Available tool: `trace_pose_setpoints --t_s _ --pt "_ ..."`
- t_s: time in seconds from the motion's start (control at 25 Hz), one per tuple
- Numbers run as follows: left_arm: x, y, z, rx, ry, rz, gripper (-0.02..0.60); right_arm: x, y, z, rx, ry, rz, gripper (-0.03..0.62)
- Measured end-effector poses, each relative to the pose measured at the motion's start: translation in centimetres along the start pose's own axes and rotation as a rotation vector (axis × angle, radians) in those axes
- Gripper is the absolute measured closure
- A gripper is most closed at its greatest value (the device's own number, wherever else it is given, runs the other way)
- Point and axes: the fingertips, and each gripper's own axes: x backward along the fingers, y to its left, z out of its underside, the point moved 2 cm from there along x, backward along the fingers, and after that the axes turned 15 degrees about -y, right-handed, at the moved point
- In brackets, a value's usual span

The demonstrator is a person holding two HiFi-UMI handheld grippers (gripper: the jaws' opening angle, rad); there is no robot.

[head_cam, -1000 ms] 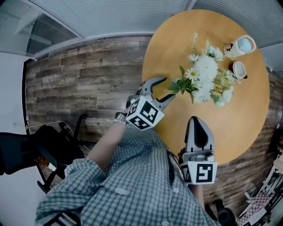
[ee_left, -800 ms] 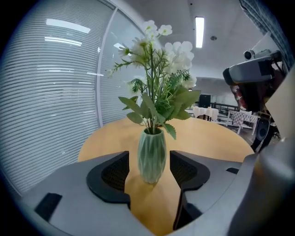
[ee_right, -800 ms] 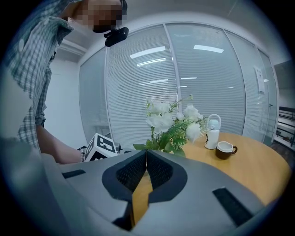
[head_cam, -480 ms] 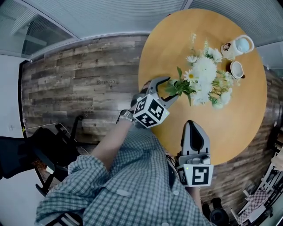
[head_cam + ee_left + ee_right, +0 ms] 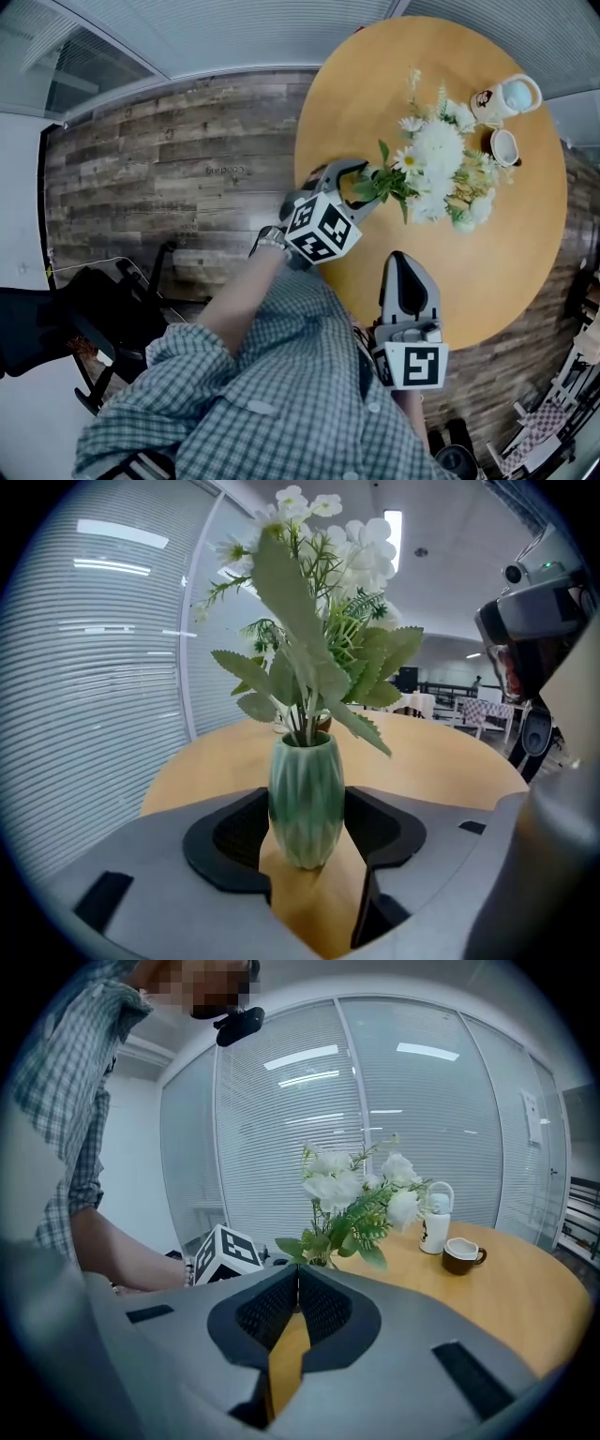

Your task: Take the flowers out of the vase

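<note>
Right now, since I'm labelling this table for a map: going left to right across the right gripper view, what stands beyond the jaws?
marker cube → flowers → white bottle → brown cup

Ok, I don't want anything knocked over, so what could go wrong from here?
The left tool is closing its jaws around the vase; a loose hold could let the tall flowers tip it. The right tool is shut and well short of the flowers, so it must open before pulling. Two cups stand close behind the flowers and could get swept over.
</note>
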Motion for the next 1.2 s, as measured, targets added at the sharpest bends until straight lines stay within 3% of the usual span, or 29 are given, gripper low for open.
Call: trace_pose_setpoints --t_s 0.28,0.48,0.68,0.84,1.04,1.2 --pt "0.1 0.0 0.2 0.050 -0.022 -0.021 0.327 -1.4 -0.1 0.7 0.038 0.002 -0.015 0.583" --pt "0.0 0.0 0.1 0.047 -0.012 -0.016 0.327 -2.6 -0.8 2.4 -0.008 0.056 0.008 0.583" --pt "0.0 0.0 0.1 0.050 -0.009 -0.008 0.327 -4.2 -2.0 3.5 -0.070 0.042 0.046 0.582" --pt "0.1 0.0 0.1 0.056 -0.009 -0.014 0.328 -5.5 -2.3 3.8 -0.059 0.034 0.045 0.580" --pt "0.1 -0.2 0.1 0.055 -0.007 -0.013 0.328 -7.0 -1.7 3.4 -0.035 0.016 -0.023 0.435" --pt "0.2 -0.3 0.0 0.054 -0.006 -0.014 0.328 -7.8 -2.1 3.1 -0.080 -0.011 -0.006 0.407"
